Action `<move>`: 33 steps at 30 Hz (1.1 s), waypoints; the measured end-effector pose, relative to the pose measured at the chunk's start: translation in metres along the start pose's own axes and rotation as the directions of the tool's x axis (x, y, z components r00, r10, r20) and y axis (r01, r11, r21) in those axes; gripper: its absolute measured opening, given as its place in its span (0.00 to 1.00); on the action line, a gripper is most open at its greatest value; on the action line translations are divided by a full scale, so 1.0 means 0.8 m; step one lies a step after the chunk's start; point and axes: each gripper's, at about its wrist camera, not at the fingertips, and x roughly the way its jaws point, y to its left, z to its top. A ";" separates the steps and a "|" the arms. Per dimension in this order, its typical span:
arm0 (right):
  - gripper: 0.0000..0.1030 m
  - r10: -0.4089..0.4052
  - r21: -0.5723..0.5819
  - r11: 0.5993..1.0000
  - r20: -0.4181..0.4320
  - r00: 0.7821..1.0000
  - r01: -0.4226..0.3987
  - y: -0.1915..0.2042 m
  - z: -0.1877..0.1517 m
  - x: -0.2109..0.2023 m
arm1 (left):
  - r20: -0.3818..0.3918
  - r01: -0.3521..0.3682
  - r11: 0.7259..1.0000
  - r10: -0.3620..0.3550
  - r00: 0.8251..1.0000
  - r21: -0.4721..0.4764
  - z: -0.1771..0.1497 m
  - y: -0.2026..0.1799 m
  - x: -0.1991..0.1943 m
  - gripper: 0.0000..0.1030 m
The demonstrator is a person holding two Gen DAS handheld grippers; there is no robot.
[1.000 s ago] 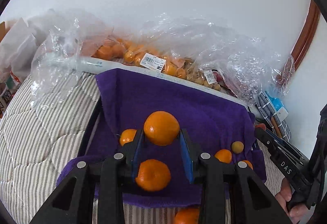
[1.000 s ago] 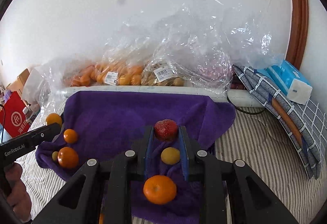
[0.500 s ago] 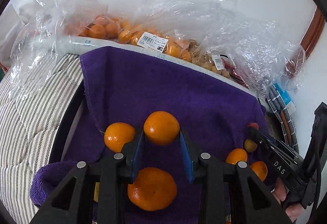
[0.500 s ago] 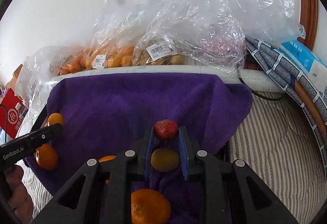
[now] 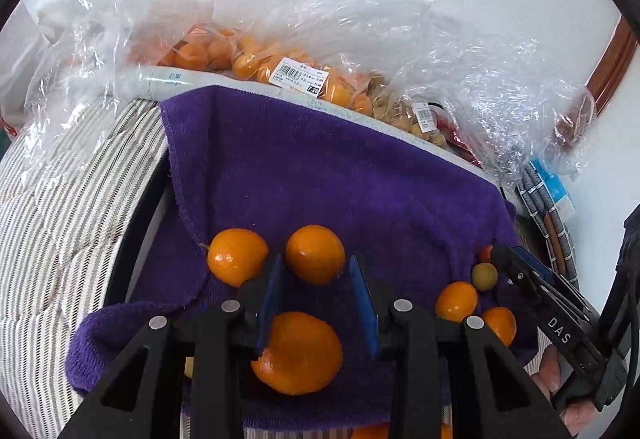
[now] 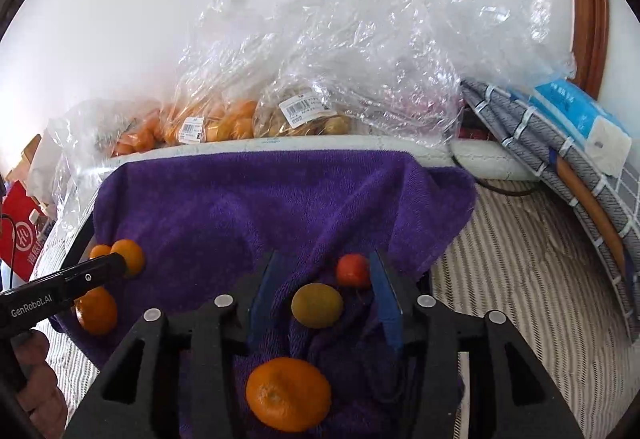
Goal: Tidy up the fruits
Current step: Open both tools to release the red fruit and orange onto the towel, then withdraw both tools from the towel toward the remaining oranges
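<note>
Both my grippers have just let go: left gripper (image 5: 316, 281) spread, its orange (image 5: 315, 254) resting lower-centre on the purple towel (image 5: 320, 167); right gripper (image 6: 322, 293) parted, red fruit (image 6: 352, 270) seemingly touching one pad. Bagged fruit (image 5: 256, 59) beyond.

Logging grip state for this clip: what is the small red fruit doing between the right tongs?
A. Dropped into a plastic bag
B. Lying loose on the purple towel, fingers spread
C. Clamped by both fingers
B: the right tongs stand wide open, and the small red fruit sits on the purple towel near the right finger.
</note>
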 end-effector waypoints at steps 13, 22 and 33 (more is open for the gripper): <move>0.46 0.032 -0.002 0.999 -0.005 0.999 -0.032 0.044 -0.059 -0.107 | 0.089 -0.060 0.998 0.057 0.994 0.029 -0.024 0.038 -0.102 0.54; 0.38 0.117 -0.035 0.992 -0.108 0.987 -0.121 0.101 -0.118 -0.103 | 0.079 -0.097 0.995 0.097 0.992 0.000 -0.059 0.084 -0.137 0.55; 0.37 0.129 0.002 0.992 -0.147 0.981 -0.130 0.110 -0.136 -0.080 | 0.035 -0.082 0.995 0.084 0.996 -0.059 -0.088 0.111 -0.127 0.57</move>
